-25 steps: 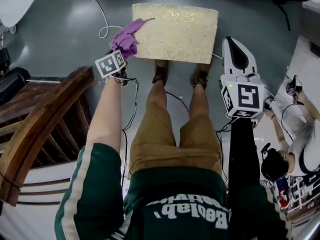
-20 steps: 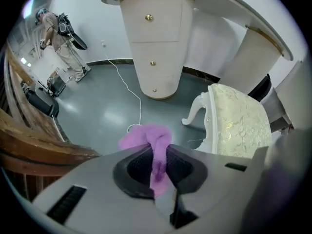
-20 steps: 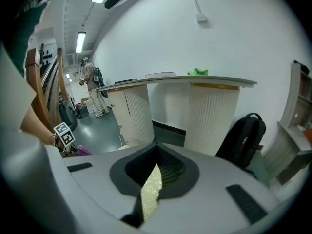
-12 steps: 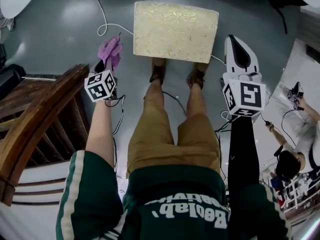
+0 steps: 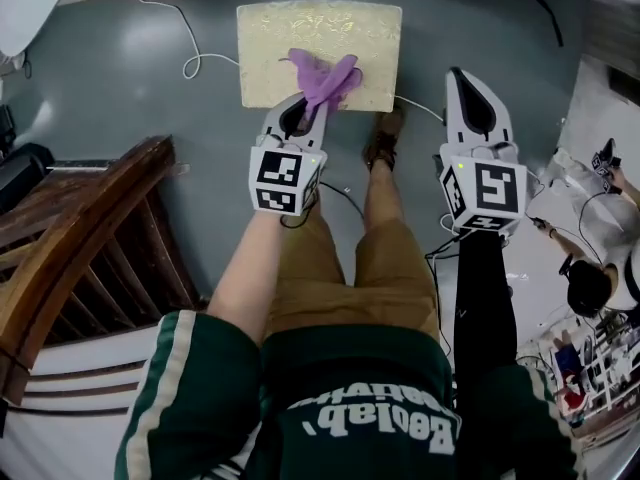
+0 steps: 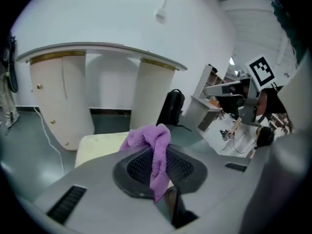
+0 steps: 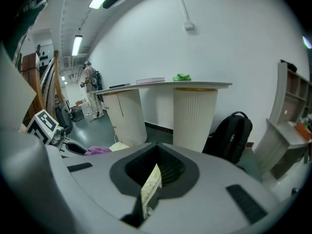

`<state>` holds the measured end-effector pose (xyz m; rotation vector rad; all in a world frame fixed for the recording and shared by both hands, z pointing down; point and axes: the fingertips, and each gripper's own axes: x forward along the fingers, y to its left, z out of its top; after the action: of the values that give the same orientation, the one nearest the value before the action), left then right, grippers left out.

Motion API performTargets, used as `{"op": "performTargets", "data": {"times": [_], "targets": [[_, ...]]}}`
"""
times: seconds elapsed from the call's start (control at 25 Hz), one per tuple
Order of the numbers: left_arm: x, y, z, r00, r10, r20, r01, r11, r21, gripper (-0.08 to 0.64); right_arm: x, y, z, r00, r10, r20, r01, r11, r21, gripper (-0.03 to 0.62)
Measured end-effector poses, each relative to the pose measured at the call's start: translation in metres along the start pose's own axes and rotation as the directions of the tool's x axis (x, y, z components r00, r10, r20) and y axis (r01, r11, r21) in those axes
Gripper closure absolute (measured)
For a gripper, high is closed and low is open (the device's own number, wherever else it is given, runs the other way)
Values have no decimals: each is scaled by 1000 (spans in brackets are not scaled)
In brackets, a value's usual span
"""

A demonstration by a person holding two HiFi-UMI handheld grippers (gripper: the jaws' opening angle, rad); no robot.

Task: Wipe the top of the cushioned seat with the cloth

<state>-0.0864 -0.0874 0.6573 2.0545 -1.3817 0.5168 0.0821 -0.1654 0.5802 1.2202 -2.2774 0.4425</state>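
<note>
head view: cream cushioned seat [image 5: 270, 38] on grey floor [image 5: 130, 78], cloth [image 5: 325, 76] seemingly touching it.

Left side: dark wooden curved chair frame [image 5: 100, 218] crowding in; white cable [image 5: 186, 68] looping beside cream patterned cushioned seat [image 5: 265, 38]; grey floor [image 5: 130, 93] between them lying open.

I log the left gripper [image 5: 303, 116] and right gripper [image 5: 471, 94]: both grey, black-lined, 1 marker cube [image 5: 283, 180] each. Operator wears a green top [image 5: 350, 398], white-striped sleeve [image 5: 172, 400], tan trousers [image 5: 335, 278] and a brown shoe [image 5: 383, 140].
</note>
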Motion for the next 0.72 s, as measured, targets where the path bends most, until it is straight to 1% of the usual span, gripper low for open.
{"op": "performTargets", "data": {"times": [0.08, 0.16, 0.24, 0.32, 0.4, 0.48, 0.56, 0.64, 0.72], "targets": [[20, -44, 6, 997, -80, 21, 80, 997, 10, 503, -8, -12, -7, 1000, -16, 4, 16, 1000, 14, 583], [39, -82, 7, 990, -139, 27, 138, 990, 15, 503, -17, -23, -14, 1000, -31, 7, 31, 999, 28, 583], [56, -114, 6, 984, -179, 17, 179, 984, 6, 503, -27, -34, -19, 999, -41, 9, 41, 999, 37, 584], [72, -138, -2, 978, -210, -11, 210, 978, -6, 503, -36, -43, -23, 999, -48, 8, 48, 998, 43, 584], [91, -151, -16, 975, -215, -53, 215, 976, -16, 503, -40, -51, -28, 998, -55, 5, 54, 997, 51, 584], [110, -150, -36, 976, -187, -109, 183, 982, -43, 503, -40, -58, -34, 998, -58, 2, 58, 997, 58, 584], [122, -136, -64, 973, -124, -197, 112, 991, -72, 503, -41, -62, -38, 998, -57, 1, 57, 996, 66, 584], [126, -114, -93, 956, -47, -291, 22, 996, -89, 503, -42, -61, -42, 998, -55, -2, 55, 996, 71, 583], [122, -95, -110, 940, 5, -342, -36, 996, -84, 503, -41, -57, -44, 999, -53, -4, 53, 996, 73, 583]]}}
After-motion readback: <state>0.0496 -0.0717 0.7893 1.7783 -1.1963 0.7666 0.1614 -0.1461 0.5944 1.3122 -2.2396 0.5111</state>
